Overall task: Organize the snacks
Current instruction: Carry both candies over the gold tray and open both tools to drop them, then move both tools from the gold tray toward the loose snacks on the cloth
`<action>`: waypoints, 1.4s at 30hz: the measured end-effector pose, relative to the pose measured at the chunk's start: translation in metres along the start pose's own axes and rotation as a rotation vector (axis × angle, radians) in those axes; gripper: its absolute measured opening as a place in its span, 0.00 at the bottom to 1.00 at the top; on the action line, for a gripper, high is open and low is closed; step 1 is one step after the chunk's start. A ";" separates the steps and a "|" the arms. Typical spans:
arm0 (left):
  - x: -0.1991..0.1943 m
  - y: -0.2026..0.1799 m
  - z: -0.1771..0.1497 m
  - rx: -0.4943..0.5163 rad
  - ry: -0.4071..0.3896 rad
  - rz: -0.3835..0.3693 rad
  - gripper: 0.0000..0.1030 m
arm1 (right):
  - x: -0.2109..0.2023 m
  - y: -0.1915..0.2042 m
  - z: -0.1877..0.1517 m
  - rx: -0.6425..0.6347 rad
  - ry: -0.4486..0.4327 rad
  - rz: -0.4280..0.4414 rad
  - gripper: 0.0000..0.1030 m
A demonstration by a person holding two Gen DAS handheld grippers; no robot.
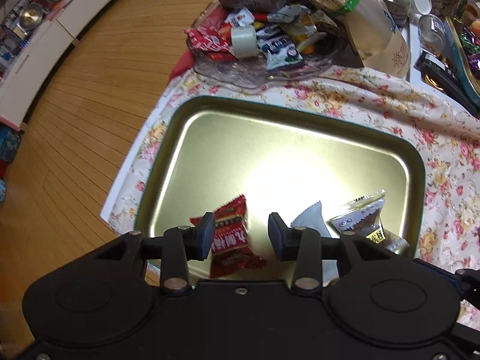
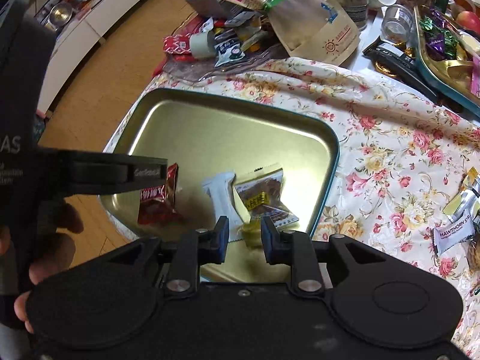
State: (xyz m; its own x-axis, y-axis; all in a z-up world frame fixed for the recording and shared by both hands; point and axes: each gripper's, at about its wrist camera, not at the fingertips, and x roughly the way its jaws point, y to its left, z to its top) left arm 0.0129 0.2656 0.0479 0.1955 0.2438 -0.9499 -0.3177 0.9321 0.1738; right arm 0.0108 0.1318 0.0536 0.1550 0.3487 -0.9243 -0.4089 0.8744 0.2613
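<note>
step in hand: dropping snacks into gold tin tray [image 1: 210, 114] on floral cloth [image 1: 375, 96]. left gripper [image 1: 241, 235] over tray, jaws parted; red packet [image 1: 232, 237] touches left pad only, looks released. right gripper [image 2: 243, 240] parted a little around small yellow candy [image 2: 251, 231], pads not pressing, candy seems let go. white packet [image 2: 220, 198] and clear brown-snack packet [image 2: 264, 198] already lie in tray. judgement: next, lift clear, fetch loose packets such as hawthorn packet [image 2: 454, 234] beside tray.
</note>
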 end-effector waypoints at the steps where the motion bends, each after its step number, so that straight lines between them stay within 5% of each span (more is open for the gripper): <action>1: 0.001 0.000 -0.001 -0.001 0.014 -0.016 0.48 | 0.000 0.000 -0.001 -0.003 0.004 -0.004 0.25; 14: 0.007 -0.028 -0.013 0.093 0.087 -0.055 0.48 | -0.005 -0.024 -0.005 0.057 0.029 -0.073 0.25; 25: 0.000 -0.050 -0.015 0.133 0.074 -0.048 0.48 | -0.014 -0.047 -0.021 0.074 0.041 -0.104 0.25; 42: -0.026 -0.133 -0.032 0.282 0.071 -0.132 0.48 | -0.074 -0.150 -0.038 0.331 -0.069 -0.155 0.26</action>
State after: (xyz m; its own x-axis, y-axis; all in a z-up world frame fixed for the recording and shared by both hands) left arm 0.0208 0.1266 0.0412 0.1491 0.1057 -0.9831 -0.0223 0.9944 0.1036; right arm 0.0264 -0.0384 0.0720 0.2569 0.2152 -0.9422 -0.0643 0.9765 0.2056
